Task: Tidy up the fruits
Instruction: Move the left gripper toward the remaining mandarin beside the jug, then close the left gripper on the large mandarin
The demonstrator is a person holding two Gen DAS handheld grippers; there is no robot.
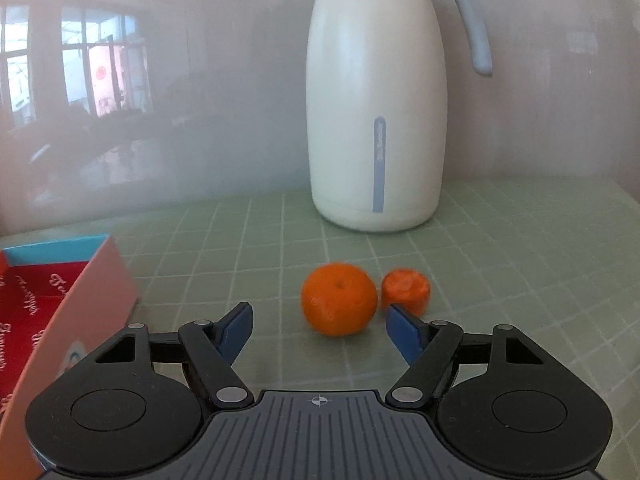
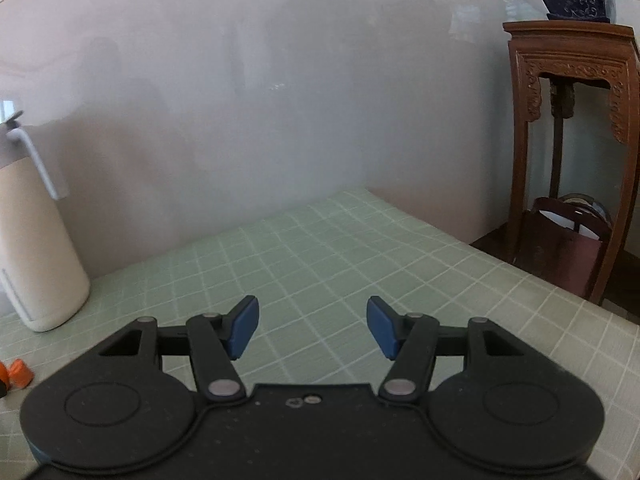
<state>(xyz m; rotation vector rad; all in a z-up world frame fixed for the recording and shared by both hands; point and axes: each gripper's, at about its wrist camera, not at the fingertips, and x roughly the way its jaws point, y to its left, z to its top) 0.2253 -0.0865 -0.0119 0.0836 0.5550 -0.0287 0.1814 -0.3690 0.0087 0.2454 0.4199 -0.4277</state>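
Note:
Two mandarins lie side by side on the green checked tablecloth point(image 1: 520, 264) in the left wrist view: a larger one point(image 1: 339, 300) and a smaller, wrinkled one point(image 1: 406, 290) to its right. My left gripper point(image 1: 319, 312) is open, with the larger mandarin just ahead of its blue fingertips point(image 1: 240, 320) and touching neither pad. The right fingertip overlaps the smaller fruit's lower edge. In the right wrist view my right gripper point(image 2: 312, 304) stands open over bare cloth with nothing between its fingers. An orange fruit point(image 2: 20, 372) shows at that view's far left edge.
A tall cream thermos jug point(image 1: 376, 112) with a grey handle stands behind the mandarins against the wall. An open pink and blue box point(image 1: 92, 292) with red lining sits at the left. Past the table's right edge stand a carved wooden stand point(image 2: 572, 120) and a dark red bag point(image 2: 560, 248).

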